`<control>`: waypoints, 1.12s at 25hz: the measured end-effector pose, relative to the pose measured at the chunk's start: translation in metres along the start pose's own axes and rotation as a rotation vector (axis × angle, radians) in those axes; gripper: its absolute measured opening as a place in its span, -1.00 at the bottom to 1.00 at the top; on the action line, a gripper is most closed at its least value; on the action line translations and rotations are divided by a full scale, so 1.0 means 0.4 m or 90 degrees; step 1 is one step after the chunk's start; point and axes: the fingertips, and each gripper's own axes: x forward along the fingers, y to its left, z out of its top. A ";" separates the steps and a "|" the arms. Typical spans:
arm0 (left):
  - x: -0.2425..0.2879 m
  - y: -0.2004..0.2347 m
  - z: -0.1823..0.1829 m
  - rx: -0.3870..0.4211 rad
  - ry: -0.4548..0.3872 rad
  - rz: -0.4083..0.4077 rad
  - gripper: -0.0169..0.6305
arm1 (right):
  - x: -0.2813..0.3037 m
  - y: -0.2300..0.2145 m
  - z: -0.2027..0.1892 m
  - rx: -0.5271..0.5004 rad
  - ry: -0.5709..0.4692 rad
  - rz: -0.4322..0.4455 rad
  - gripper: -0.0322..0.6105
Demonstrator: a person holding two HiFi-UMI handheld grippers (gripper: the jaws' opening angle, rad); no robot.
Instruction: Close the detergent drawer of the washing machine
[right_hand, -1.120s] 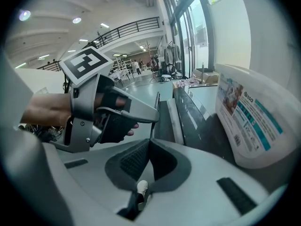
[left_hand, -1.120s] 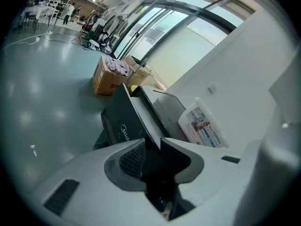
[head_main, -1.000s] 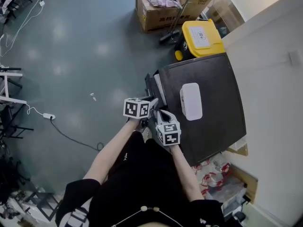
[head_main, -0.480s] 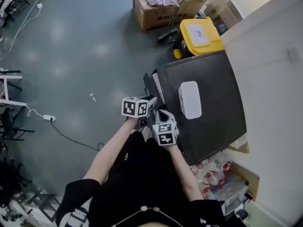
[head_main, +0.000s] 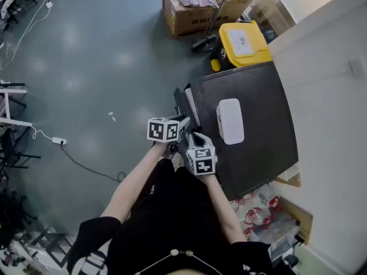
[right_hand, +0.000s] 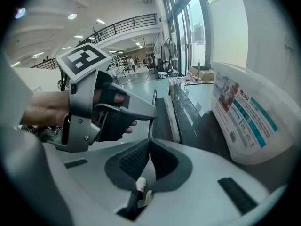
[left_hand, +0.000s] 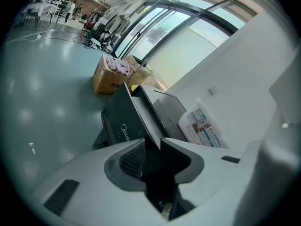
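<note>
Floor [head_main: 103, 56], grey and glossy, fills most of the head view. A washing machine [head_main: 261, 136] with a dark top stands at the right against a pale wall. Behind it sit a cardboard box [head_main: 195, 17] of clothes and a yellow-lidded bin [head_main: 243, 42]. A white pack [head_main: 230, 121] lies on the machine's top. The detergent drawer [head_main: 184, 100] sticks out from the machine's front, not closed. The left gripper [left_hand: 150, 142] is at the drawer's front with its jaws spread; the drawer's edge lines up with the gap, but whether it touches I cannot tell. The right gripper [right_hand: 149, 141], just beside it, has jaws almost together, starting to part, with nothing between them.
</note>
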 end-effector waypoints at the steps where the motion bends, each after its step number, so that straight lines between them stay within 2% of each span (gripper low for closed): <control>1: 0.001 0.000 -0.001 -0.004 -0.001 -0.003 -0.64 | 0.000 0.001 -0.001 0.002 0.001 0.001 -0.87; 4: 0.001 0.000 0.001 -0.004 -0.001 -0.005 -0.64 | 0.000 0.003 0.000 0.007 0.001 0.009 -0.88; 6: 0.000 0.002 0.003 0.000 0.001 -0.002 -0.64 | 0.005 0.018 0.000 0.012 0.006 0.038 -0.84; 7: 0.001 0.003 0.002 0.000 0.003 -0.001 -0.64 | 0.009 0.030 -0.002 0.011 0.010 0.057 -0.43; 8: 0.002 0.004 -0.001 -0.001 0.005 -0.001 -0.64 | 0.014 0.036 -0.004 0.007 0.013 0.062 -0.16; 10: 0.002 0.003 -0.002 -0.001 0.006 -0.002 -0.64 | 0.019 0.023 -0.004 0.004 0.009 0.034 -0.60; 13: 0.002 0.001 0.000 -0.001 0.003 -0.004 -0.64 | 0.021 0.013 -0.002 0.010 0.007 0.010 -0.67; 16: 0.006 0.005 -0.003 -0.005 0.001 -0.005 -0.64 | 0.031 0.011 0.000 0.015 0.007 0.003 -0.53; 20: 0.009 0.000 -0.005 -0.006 0.002 -0.006 -0.64 | 0.043 -0.006 0.002 0.001 0.008 -0.030 -0.78; 24: 0.008 -0.003 -0.004 -0.007 0.002 -0.009 -0.64 | 0.039 -0.009 0.007 0.006 0.007 -0.040 -0.79; 28: 0.020 -0.014 0.006 -0.006 0.002 -0.014 -0.64 | 0.032 -0.027 0.014 0.054 0.008 -0.050 -0.79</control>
